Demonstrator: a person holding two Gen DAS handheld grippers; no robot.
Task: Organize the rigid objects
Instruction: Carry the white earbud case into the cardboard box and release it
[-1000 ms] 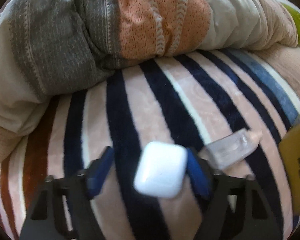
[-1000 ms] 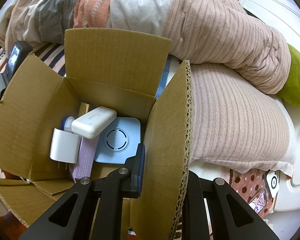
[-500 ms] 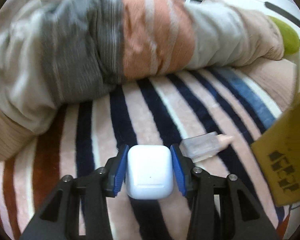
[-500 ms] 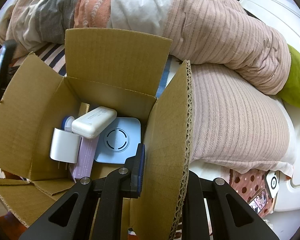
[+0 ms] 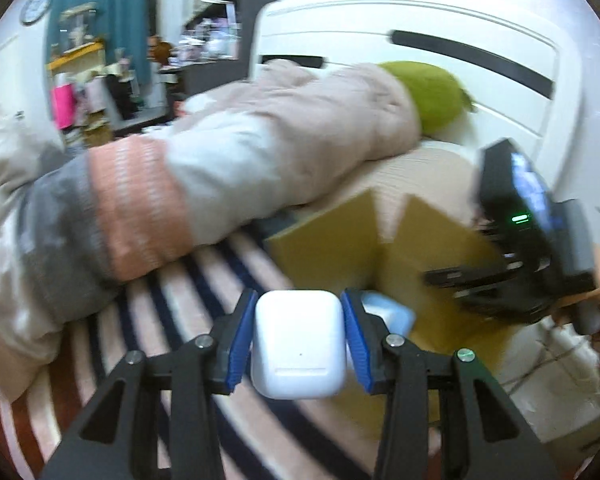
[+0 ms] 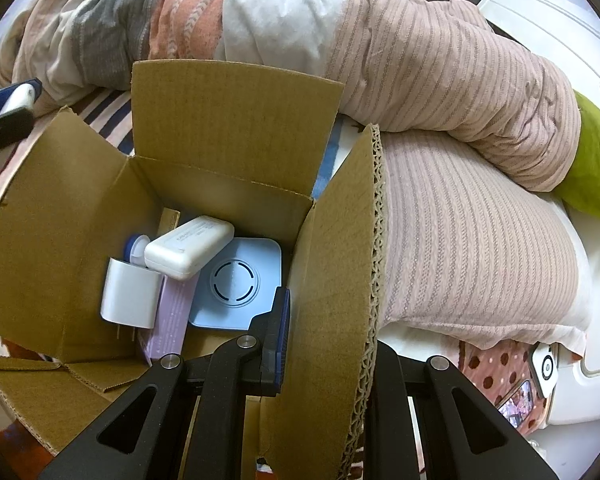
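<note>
- Fingers of my left gripper (image 5: 299, 340) clamp the white earbud case (image 5: 299, 347) by its two sides, carried in the air above the striped blanket (image 5: 152, 320) on the bed.
- Fingers of my right gripper (image 6: 324, 344) pinch the right flap (image 6: 340, 280) of the cardboard box (image 6: 236, 120), holding it open.
- Inside lie a blue square pad (image 6: 240, 280), a white charger (image 6: 188, 246) and a white plug (image 6: 130, 298).
- To do this well, I judge I should bring the case over the opening, lower it past the flaps, then let go low, onto the bare part of the blue pad, so it does not bounce.
- My right should keep the flap steady, clear of the left's path.
</note>
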